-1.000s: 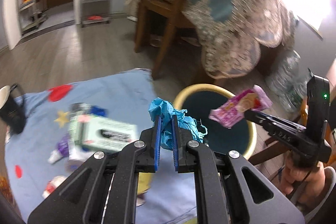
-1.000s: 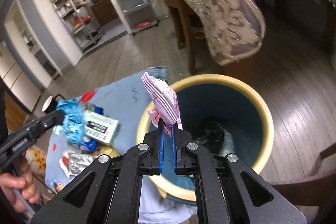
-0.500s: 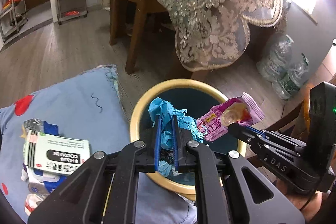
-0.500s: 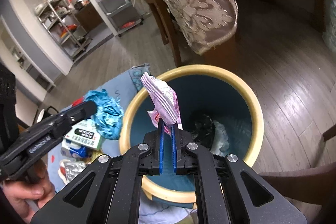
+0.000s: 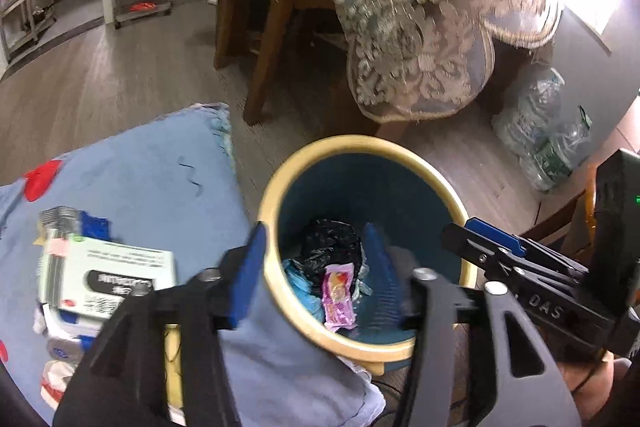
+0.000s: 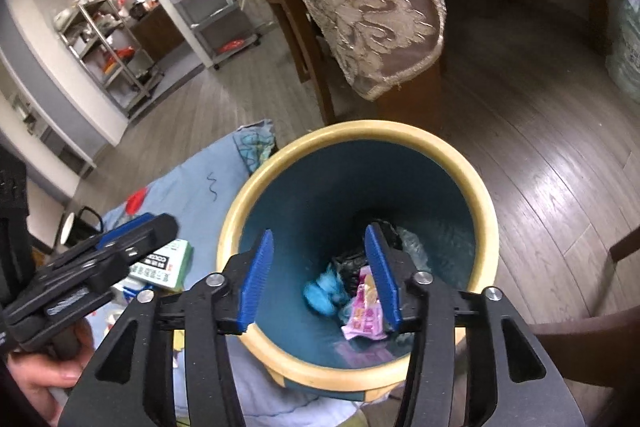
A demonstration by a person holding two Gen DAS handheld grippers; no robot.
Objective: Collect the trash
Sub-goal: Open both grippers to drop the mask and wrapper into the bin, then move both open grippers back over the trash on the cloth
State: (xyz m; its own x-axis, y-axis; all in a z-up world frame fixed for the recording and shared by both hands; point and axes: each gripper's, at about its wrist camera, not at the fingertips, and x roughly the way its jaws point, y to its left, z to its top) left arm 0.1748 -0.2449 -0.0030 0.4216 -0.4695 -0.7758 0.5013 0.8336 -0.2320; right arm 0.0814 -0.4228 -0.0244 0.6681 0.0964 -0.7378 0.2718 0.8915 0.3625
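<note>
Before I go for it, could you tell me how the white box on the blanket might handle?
The box looks like thin card, so probably light and crushable. Its flat faces should grip well. It lies on other litter, so it may slide if pushed.

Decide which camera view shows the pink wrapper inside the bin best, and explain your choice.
The left wrist view: the pink wrapper lies fully visible among the bin's trash. In the right wrist view, a tool finger partly covers it.
</note>
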